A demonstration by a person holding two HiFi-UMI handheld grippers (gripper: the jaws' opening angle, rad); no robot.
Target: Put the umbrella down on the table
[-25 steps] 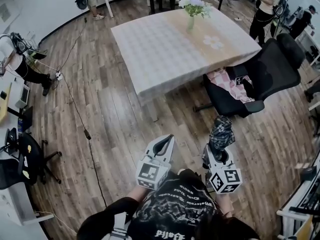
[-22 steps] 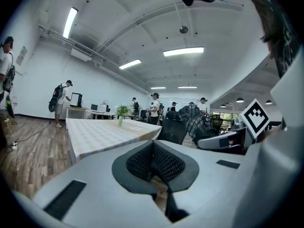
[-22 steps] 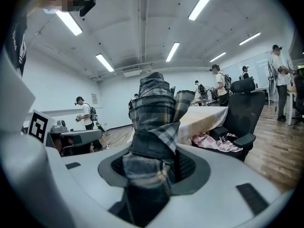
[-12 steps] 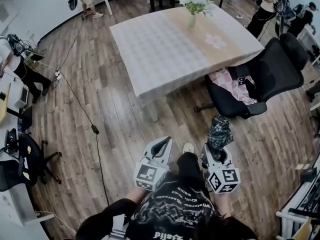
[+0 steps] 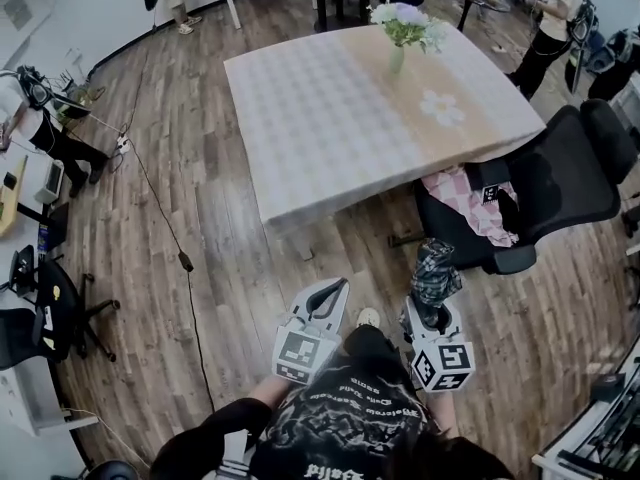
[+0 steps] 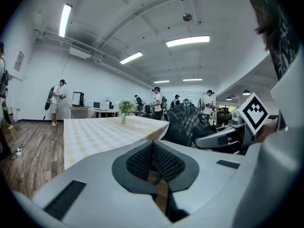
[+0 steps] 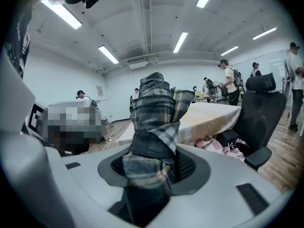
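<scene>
Big checked-cloth table (image 5: 320,118) is well ahead, with a black office chair (image 5: 560,173) parked at its near right corner. My guess at the likely screw-up is clipping that chair on the way in, or setting the thing on the cloth's overhanging edge so it slides off. The folded plaid umbrella (image 5: 437,271) is in the air, well short of the table, its long axis in line with the jaws and its free end pointing ahead. The right gripper (image 5: 432,313) is clamped partway closed round one end. The left gripper (image 5: 338,286) has its jaws together on nothing. The flower vase (image 5: 397,58) is far off, no worry.

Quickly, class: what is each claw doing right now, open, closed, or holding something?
Left claw: closed, nothing between its jaws.
Right claw: closed on the folded plaid umbrella.
</scene>
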